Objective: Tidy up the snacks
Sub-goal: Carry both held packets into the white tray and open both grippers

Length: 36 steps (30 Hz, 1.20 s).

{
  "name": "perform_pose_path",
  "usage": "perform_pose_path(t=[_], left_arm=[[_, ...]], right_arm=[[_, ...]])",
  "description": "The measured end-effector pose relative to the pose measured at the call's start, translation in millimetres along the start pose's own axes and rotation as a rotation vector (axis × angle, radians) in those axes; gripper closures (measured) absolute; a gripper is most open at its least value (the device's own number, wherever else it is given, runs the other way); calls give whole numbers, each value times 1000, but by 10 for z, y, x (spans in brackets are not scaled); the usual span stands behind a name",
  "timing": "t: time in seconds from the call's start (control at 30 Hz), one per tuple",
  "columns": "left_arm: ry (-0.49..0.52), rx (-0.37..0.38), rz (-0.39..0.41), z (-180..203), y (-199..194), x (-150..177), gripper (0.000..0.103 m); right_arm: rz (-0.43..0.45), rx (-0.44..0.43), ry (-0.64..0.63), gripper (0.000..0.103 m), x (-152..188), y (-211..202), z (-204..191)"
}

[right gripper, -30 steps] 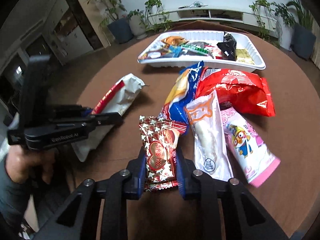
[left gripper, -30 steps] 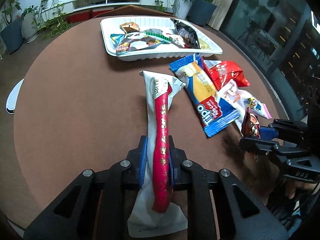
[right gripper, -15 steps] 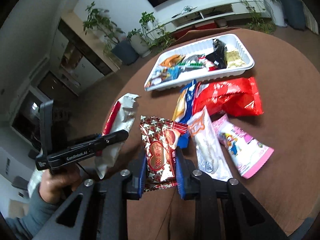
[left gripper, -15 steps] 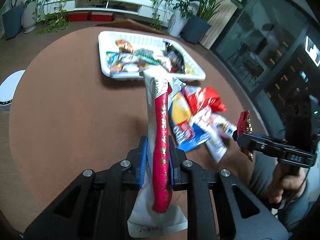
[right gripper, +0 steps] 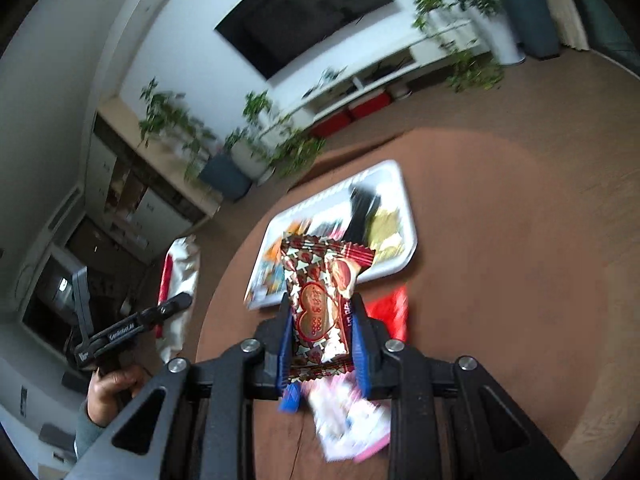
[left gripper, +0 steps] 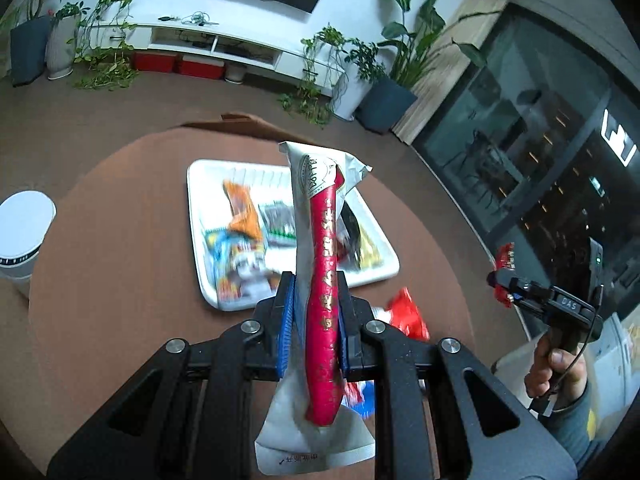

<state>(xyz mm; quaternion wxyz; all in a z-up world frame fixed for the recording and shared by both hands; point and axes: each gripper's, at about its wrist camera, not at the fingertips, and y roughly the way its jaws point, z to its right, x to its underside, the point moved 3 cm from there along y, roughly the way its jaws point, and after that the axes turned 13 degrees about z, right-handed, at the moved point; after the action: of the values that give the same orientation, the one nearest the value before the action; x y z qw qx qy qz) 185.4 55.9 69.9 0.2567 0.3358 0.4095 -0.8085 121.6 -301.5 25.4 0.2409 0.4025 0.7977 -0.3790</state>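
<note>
My left gripper (left gripper: 316, 304) is shut on a long white and red snack packet (left gripper: 322, 264) and holds it high above the round brown table (left gripper: 120, 248). My right gripper (right gripper: 320, 328) is shut on a small red and gold heart-pattern candy packet (right gripper: 320, 304), also lifted well above the table. A white tray (left gripper: 200, 240) with several snacks lies below and ahead of both grippers; it also shows in the right wrist view (right gripper: 404, 216). The right gripper shows at the right edge of the left wrist view (left gripper: 504, 280), and the left gripper in the right wrist view (right gripper: 176, 304).
Loose packets lie on the table below the grippers: a red bag (left gripper: 408, 312), also seen in the right wrist view (right gripper: 390, 308), and a pink and white packet (right gripper: 352, 424). A white cylinder (left gripper: 24, 232) stands at the table's left edge. Potted plants and a TV shelf are behind.
Both grippers have risen high above the table with their packets. The tray and loose snacks now look smaller and lie further below.
</note>
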Motion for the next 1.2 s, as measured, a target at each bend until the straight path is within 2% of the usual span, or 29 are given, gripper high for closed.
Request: perform_pose_path(t=[0.17,0.37,0.53,0.67,0.97,1.2], left_arm=[[-6,-9,-8,-51,233,-309,87],[-17,-18,-41,-33,742,-520,87],[-28,-52,-77,-71,1206,-498,87],[-25,-78,-107,-134,1505,-397,87],[-34,-99,-148,-281,1900,-177,87],[-50,-113,-139,-372,2116,-150,87]], right_arm=[[52,1,4,76,-437,128,9],[22,-59,-39,76,-671,591,-301],[-57,-82,-82,76,-593,1167,-530],[-132,-51,-72,76,-471,1629,-457],[-252,26,-83,76,-136,2232,-278],[-282,73,-99,75,-23,2437,-134]])
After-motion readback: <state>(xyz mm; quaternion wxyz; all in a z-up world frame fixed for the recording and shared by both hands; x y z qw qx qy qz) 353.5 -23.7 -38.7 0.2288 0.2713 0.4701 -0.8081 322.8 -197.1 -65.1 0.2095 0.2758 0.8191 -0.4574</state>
